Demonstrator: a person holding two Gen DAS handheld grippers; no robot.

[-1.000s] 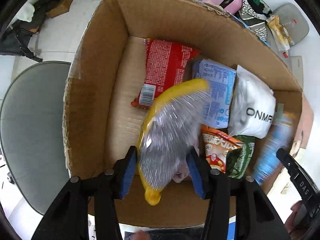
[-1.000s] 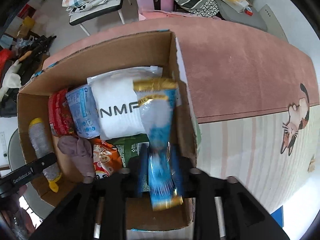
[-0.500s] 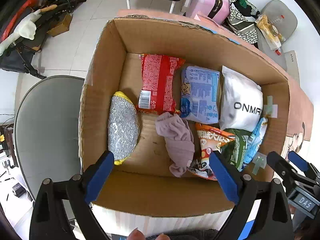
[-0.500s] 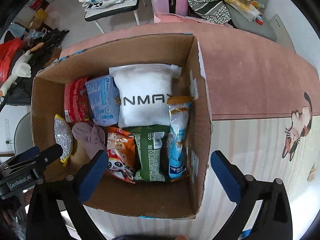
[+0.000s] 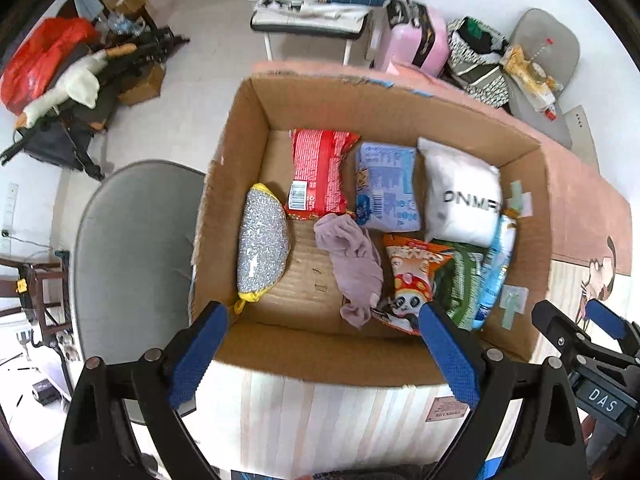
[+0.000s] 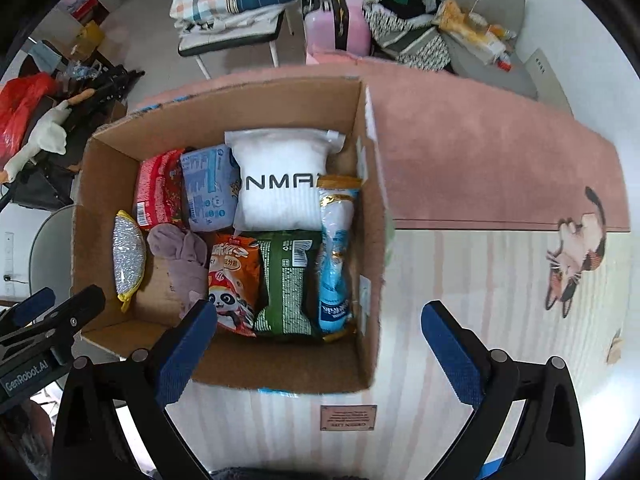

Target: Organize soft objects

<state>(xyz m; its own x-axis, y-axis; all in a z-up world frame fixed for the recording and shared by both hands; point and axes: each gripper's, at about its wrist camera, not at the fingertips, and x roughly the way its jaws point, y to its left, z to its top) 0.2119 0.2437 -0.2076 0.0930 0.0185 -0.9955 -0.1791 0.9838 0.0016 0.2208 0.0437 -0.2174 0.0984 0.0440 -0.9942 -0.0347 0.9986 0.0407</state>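
Jaws spread wide and empty on both tools: the left gripper (image 5: 323,344) and right gripper (image 6: 320,344) hang above the open brown cardboard box (image 5: 400,108), each having just let go of its load. A second ago the left tool clamped the silver-mesh scouring pad with yellow edging (image 5: 262,248), which now lies along the box's left wall; the right tool pinched the long blue-and-gold snack sachet (image 6: 335,264), now lying against the right wall. Between them sit a red packet (image 5: 318,176), a pale blue packet (image 5: 384,188), a white pillow-like pouch (image 5: 460,196), a crumpled mauve cloth (image 5: 352,264), an orange panda-print bag (image 5: 412,276) and a green bag (image 6: 286,284). With the pink tabletop (image 6: 480,160) beside the box showing nothing left to collect, the sorting looks close to done.
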